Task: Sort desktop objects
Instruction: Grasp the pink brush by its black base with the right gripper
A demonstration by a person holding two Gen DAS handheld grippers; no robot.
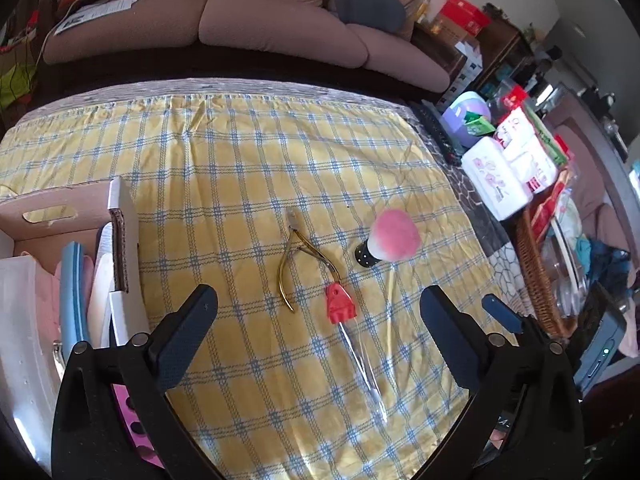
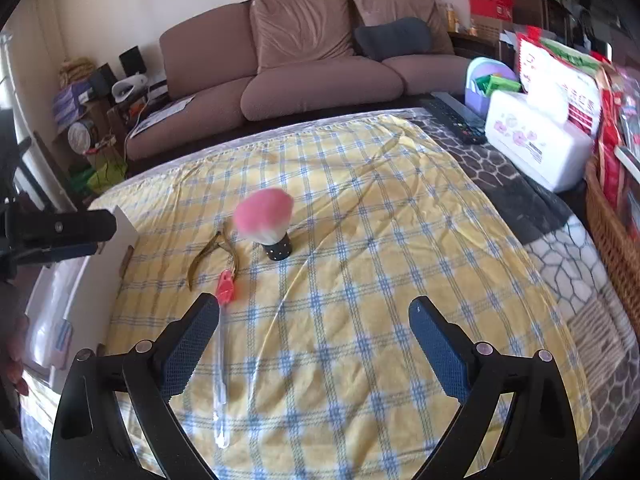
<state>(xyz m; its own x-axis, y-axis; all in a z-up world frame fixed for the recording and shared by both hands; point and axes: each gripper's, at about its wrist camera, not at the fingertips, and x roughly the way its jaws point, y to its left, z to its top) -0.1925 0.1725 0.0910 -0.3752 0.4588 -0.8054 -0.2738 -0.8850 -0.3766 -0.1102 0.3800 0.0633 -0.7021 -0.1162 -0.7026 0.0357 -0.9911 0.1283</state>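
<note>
Yellow-and-blue checked cloth [image 1: 248, 160]: covers the desk; three loose things lie on it, near its middle.
Left to sort: gold metal cuticle nippers [image 1: 298, 258], lying flat; a clear plastic tube with a red cap [image 1: 340, 306], its cap touching one nipper handle; a pink fluffy dusting brush with a black dotted base [image 1: 386, 240], upright and just beside the nippers.
Progress: judging by the filled box, sorting looks partly done, with these three things not yet put away.
Open cardboard box with a cut-out handle [image 1: 52, 210]: stands at the left edge of the desk; it holds a blue nail buffer block [image 1: 72, 292] and pale nail files [image 1: 102, 276] standing on edge, plus a clear plastic case [image 1: 20, 320]. What lies deeper inside is hidden.
Left hand-held gripper [image 1: 318, 320]: spread wide, empty, hovering over the red cap.
Right hand-held gripper [image 2: 314, 330]: spread wide, empty, over bare cloth right of the tube.
Wicker basket [image 1: 536, 280]: at the desk's right edge, packed with packets; not clearly part of the sorting.
</note>
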